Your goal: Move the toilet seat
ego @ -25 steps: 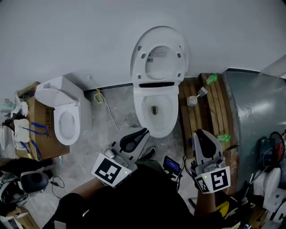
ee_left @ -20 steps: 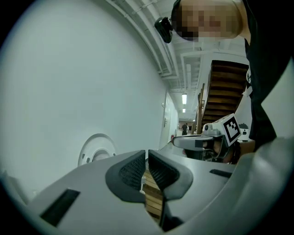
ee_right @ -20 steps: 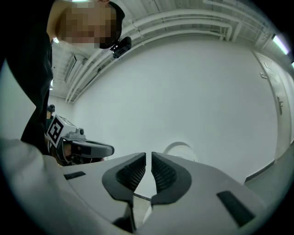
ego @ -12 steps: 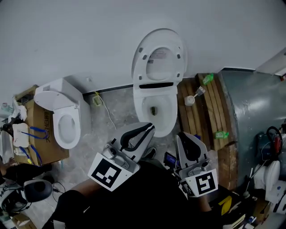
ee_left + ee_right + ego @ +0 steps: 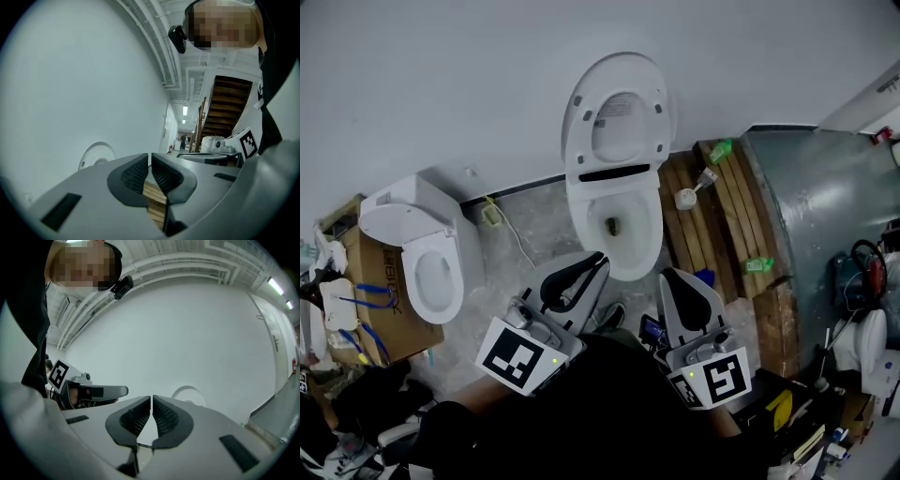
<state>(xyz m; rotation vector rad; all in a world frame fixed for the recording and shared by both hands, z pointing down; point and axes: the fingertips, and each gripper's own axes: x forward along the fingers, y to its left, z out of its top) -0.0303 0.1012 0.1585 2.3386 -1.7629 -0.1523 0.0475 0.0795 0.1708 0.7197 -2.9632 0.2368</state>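
The white toilet stands against the wall with its seat and lid raised upright over the open bowl. My left gripper is held level in front of the bowl's near rim, shut and empty. My right gripper sits just right of it, short of the bowl; its jaws have just been closing with nothing between them, and the pads now meet. The raised lid shows low against the wall in the left gripper view, past the shut left gripper. It also shows as the raised lid beyond the right gripper.
A second white toilet stands at the left beside a cardboard box. A wooden pallet with a white brush and green bottles lies right of the bowl, against a grey metal drum. Clutter lines both lower corners.
My right gripper has shifted left, closer to the left one, and its jaws have drawn together. The left gripper has edged up and forward toward the bowl.
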